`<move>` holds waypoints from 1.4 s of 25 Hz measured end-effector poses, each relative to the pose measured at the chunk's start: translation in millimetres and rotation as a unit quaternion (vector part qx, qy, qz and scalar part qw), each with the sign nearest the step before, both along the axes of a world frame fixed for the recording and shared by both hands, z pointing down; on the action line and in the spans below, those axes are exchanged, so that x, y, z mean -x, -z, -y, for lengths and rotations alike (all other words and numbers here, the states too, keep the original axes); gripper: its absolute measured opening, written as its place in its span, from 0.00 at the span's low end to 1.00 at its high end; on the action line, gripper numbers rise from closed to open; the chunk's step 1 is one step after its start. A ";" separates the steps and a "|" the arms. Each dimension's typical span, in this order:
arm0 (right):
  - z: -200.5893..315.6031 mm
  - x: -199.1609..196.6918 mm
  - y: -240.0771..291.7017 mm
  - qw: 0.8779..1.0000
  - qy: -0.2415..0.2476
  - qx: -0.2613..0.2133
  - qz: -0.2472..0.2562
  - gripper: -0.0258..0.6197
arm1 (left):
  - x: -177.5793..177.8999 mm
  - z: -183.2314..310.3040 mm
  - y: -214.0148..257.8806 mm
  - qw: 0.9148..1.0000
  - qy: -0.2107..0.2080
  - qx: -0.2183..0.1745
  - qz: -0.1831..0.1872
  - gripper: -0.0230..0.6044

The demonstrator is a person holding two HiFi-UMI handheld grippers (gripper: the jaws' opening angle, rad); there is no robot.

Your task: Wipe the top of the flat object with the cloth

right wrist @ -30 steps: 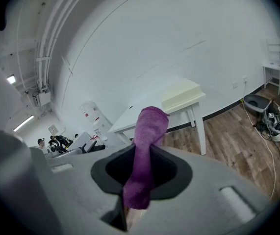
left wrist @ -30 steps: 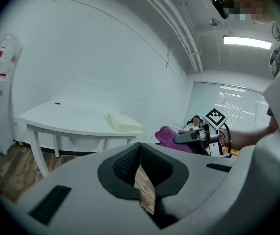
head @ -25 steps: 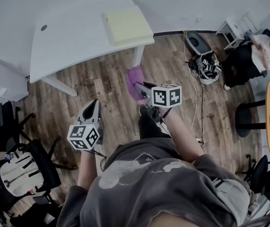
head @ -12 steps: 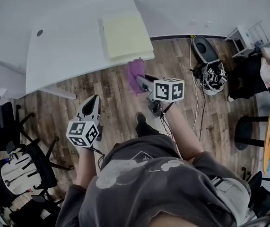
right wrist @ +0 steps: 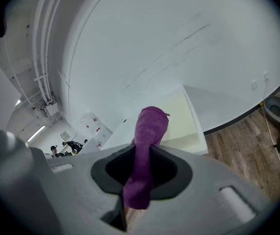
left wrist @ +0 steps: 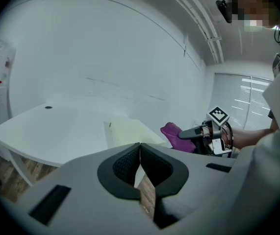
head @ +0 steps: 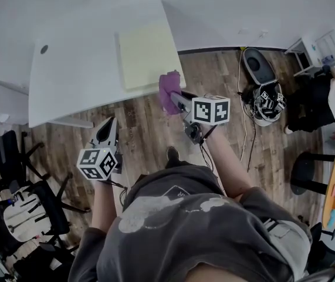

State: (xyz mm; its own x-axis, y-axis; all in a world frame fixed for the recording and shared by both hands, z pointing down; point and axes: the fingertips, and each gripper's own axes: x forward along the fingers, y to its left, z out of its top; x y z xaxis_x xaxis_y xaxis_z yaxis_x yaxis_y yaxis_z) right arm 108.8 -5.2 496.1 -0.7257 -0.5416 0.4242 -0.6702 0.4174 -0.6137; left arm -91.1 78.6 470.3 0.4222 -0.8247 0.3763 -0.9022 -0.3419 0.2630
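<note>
Purple cloth (head: 169,91) is pinched in the right gripper (head: 174,98), whose jaws close on its middle. It sits just off the near edge of the table (head: 67,75), beside the near right corner of the pale yellow pad (head: 146,54). The pad lies flat at the table's right end. The left gripper (head: 110,125) hangs over the floor, jaws together on nothing. The cloth is in hand, but the wiping of the pad's top looks wholly left to do.

Purple cloth (head: 168,91) bunched, nr flat yellow pad (head: 146,54).
</note>
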 end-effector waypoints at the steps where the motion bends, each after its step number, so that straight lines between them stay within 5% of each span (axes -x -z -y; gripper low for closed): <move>1: 6.8 -5.1 -0.8 1.000 0.004 0.000 -0.001 0.16 | -1.6 7.1 -0.2 1.000 0.004 0.002 0.003 0.04; 13: 52.3 -21.3 -11.8 0.999 0.030 0.014 0.008 0.16 | -42.0 56.5 -5.4 1.000 0.005 0.014 0.021 0.04; 21: 51.4 -17.4 -15.1 1.000 0.010 0.019 0.012 0.16 | -31.4 74.5 -17.9 0.999 -0.008 0.031 0.021 0.04; 35: 85.1 -9.1 -6.6 0.999 -0.049 0.015 -0.006 0.16 | -31.1 120.7 -50.8 0.993 -0.086 0.080 0.021 0.04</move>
